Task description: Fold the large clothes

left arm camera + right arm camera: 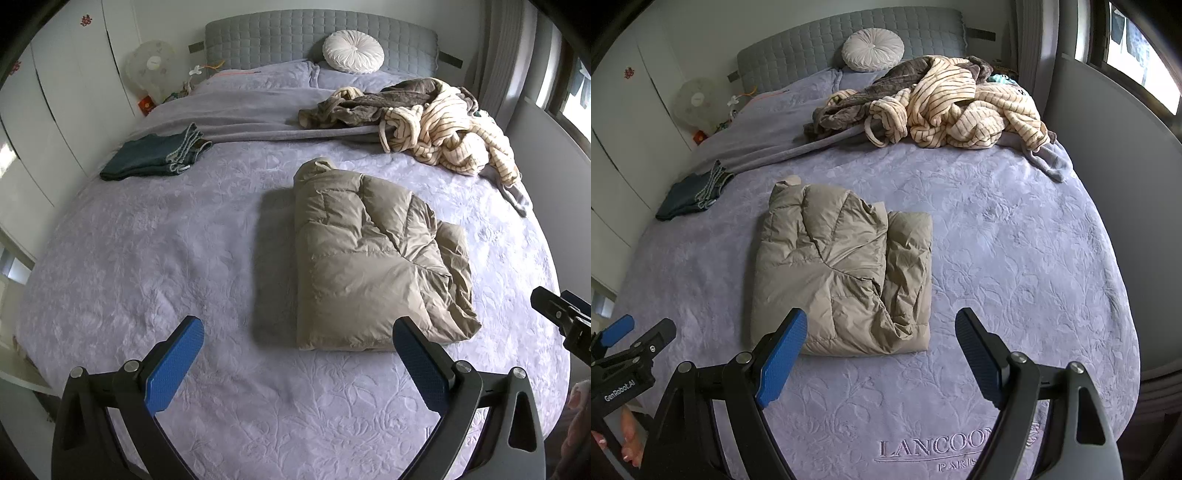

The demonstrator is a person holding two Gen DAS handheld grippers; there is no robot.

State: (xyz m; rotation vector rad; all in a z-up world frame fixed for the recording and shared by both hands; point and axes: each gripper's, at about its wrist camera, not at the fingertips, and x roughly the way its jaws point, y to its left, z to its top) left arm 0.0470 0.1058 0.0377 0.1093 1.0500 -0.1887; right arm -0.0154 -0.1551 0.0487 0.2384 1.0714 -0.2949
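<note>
A beige puffer jacket (369,258) lies folded into a thick rectangle in the middle of the lavender bedspread (147,266); it also shows in the right wrist view (842,273). My left gripper (297,334) is open and empty, held above the bed just in front of the jacket's near edge. My right gripper (881,325) is open and empty, also just in front of the jacket's near edge. Each gripper shows at the edge of the other's view, the right one (561,314) and the left one (631,343).
A heap of striped cream and brown fleece robes (424,118) lies at the back right of the bed (953,103). Folded dark jeans (155,157) lie at the back left (694,192). A round white cushion (352,51) leans on the grey headboard. White wardrobes and a fan (149,70) stand left.
</note>
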